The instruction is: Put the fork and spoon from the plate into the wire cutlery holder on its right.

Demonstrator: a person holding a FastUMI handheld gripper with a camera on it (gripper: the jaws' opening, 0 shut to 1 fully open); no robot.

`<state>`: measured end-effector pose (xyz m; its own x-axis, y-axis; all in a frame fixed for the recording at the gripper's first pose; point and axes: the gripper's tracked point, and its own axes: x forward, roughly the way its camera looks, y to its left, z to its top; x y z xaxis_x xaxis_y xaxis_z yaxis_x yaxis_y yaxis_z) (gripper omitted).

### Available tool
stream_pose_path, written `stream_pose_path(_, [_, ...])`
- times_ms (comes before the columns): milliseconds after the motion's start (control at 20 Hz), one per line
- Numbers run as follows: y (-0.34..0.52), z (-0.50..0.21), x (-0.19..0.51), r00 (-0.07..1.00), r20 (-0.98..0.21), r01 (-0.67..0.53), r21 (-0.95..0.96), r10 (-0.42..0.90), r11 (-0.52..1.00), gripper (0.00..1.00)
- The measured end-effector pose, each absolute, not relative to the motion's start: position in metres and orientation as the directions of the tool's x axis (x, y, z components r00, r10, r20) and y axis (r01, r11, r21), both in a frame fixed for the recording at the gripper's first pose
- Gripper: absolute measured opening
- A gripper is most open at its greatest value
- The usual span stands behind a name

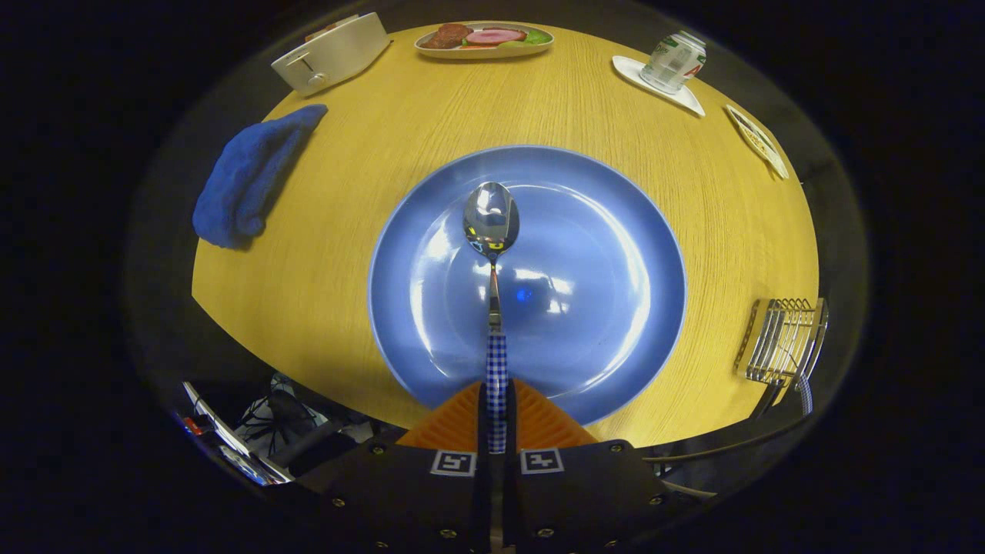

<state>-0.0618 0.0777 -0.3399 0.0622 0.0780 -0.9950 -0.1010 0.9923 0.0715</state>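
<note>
Over blue plate (608,308): shiny, checked-handled spoon (492,231)

Round wooden table (346,231), yellow grain. At centre, a blue plate (600,308). Left of plate, a crumpled blue cloth (250,177). At far edge, a white toaster (331,54), a tray of food (485,40), a can (674,61) on a white coaster (692,100), a small card (758,140). Right of plate, near table edge, a wire cutlery holder (781,340).
</note>
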Motion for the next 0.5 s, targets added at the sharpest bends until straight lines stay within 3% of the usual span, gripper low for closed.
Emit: stream_pose_path(500, [0.017,-0.286,-0.079,-0.002,-1.000,-0.223,0.026,0.026,0.974,0.07])
